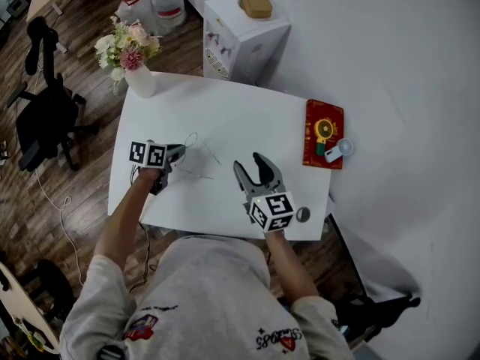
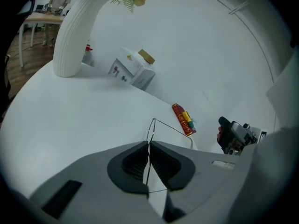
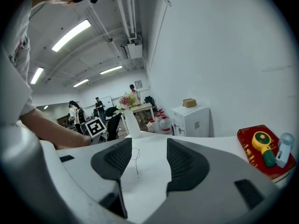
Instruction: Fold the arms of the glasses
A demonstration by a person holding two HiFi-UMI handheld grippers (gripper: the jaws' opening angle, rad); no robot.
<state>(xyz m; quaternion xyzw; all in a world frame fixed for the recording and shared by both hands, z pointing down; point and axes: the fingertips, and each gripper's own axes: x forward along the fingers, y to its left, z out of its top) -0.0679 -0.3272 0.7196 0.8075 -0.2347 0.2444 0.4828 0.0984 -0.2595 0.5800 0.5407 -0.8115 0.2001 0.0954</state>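
The glasses [image 1: 195, 150] are a thin wire pair, held a little above the left part of the white table [image 1: 247, 118]. My left gripper [image 1: 180, 153] is shut on the glasses. In the left gripper view the wire frame [image 2: 173, 129] runs up between the closed pads of the left gripper [image 2: 149, 146] and sticks out beyond the tips. My right gripper [image 1: 251, 163] is open and empty near the table's front edge, pointing at the glasses. In the right gripper view the glasses [image 3: 135, 154] show small and apart, between the wide jaws of the right gripper [image 3: 148, 160].
A white vase of flowers [image 1: 139, 77] stands at the table's back left corner. A red box [image 1: 324, 133] with small toys on it lies at the right edge. A small round object [image 1: 302, 214] sits at the front right. A white cabinet [image 1: 240, 36] stands behind the table, an office chair [image 1: 45, 118] on the left.
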